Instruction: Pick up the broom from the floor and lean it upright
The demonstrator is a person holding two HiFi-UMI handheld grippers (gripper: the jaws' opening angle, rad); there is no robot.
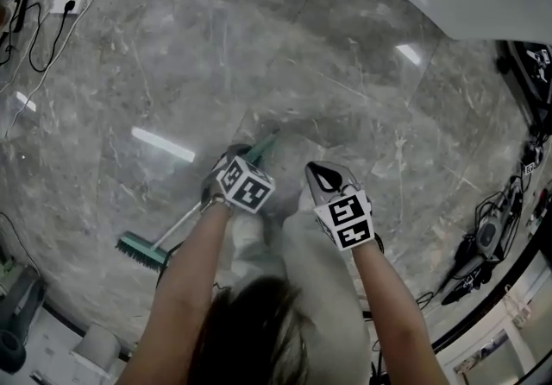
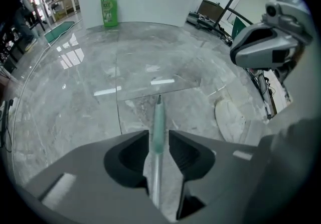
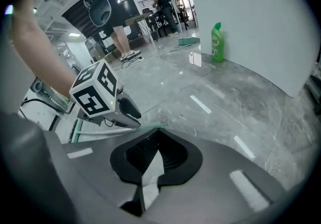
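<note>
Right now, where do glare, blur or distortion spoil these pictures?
Head view: lamp strips glare on the floor, hair blurred at bottom. Left gripper view: dark round corners, broom clear. Right gripper view: floor glare, bent edges.

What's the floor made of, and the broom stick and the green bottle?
Floor: polished grey stone, likely marble tile; veins, seams and lamp reflections show.
Broom stick: probably metal, silvery sheen, green plastic-looking tip.
Green bottle: glossy plastic, apparently.
</note>
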